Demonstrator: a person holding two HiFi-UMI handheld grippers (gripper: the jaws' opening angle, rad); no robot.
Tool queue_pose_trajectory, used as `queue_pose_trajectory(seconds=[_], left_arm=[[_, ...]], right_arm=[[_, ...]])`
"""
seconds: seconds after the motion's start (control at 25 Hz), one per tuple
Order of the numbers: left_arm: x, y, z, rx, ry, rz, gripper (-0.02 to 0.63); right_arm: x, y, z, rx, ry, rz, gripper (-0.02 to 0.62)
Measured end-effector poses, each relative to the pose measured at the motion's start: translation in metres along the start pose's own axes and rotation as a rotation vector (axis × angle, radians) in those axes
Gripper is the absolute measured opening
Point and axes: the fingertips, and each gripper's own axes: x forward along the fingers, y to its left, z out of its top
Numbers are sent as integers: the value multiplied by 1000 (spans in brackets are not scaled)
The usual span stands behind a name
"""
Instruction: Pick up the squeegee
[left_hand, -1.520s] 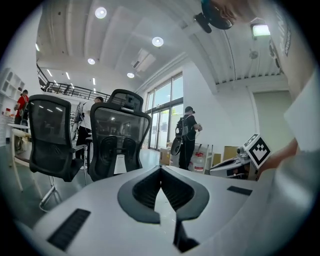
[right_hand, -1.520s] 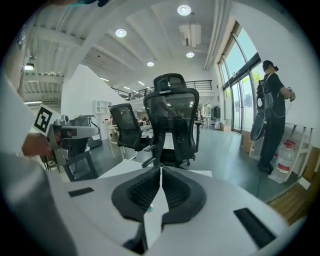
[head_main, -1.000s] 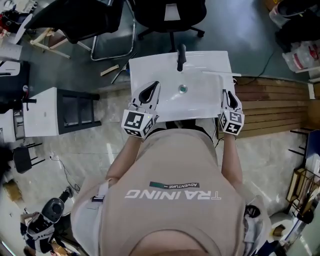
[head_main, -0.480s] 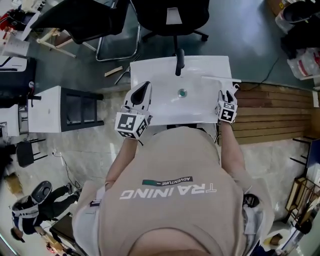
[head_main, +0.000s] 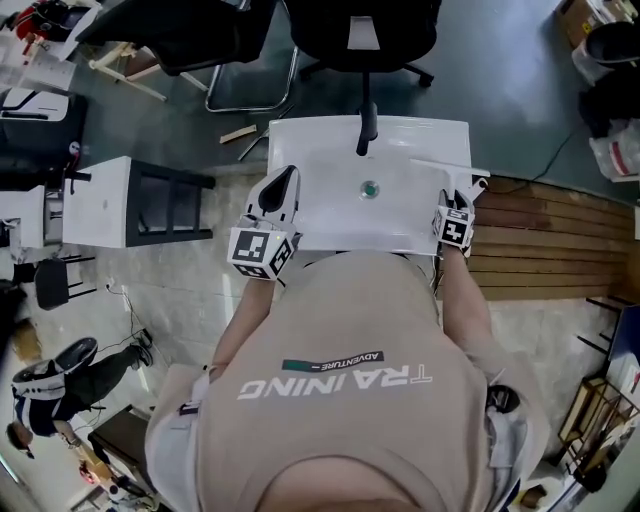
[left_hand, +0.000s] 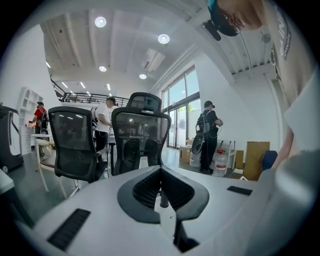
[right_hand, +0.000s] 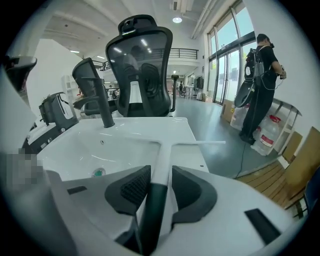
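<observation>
A white squeegee (right_hand: 163, 155) with a dark grip lies on the right rim of the white sink (right_hand: 75, 145), its blade (head_main: 446, 167) running across the rim's far part. My right gripper (right_hand: 161, 172) is open and straddles the squeegee's handle: the handle runs between the two pads, with a gap on the right side. From the head view this gripper (head_main: 458, 200) sits low at the sink's right edge. My left gripper (head_main: 288, 176) hovers over the sink's left edge. Its jaws are shut with nothing in them, and in its own view the left gripper (left_hand: 160, 172) points out towards the room.
A black faucet (head_main: 367, 125) stands at the sink's far side and the drain (head_main: 370, 187) is in the basin. Black office chairs (head_main: 360, 30) stand behind the sink. A wooden slatted platform (head_main: 540, 230) is to the right, a white cabinet (head_main: 100, 205) to the left.
My right gripper has sunk towards the sink's right rim and now sits around the squeegee handle. The left gripper has stayed in about the same place.
</observation>
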Motion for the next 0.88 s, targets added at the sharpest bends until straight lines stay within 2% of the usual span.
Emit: queue_pose_trajectory(seconds=[0.36,0.64,0.88], left_arm=[[2,-5,2,6,-7,21,12],[-1,-10,-2,2,-10,12,12],[-9,-5,-4,-14,-20,26,12]], right_arm=[[5,-3,1,-3,-12,-24,110],[4,-2,1,-11,-2,8,95],[-19,10,0,-67,3,61,95]])
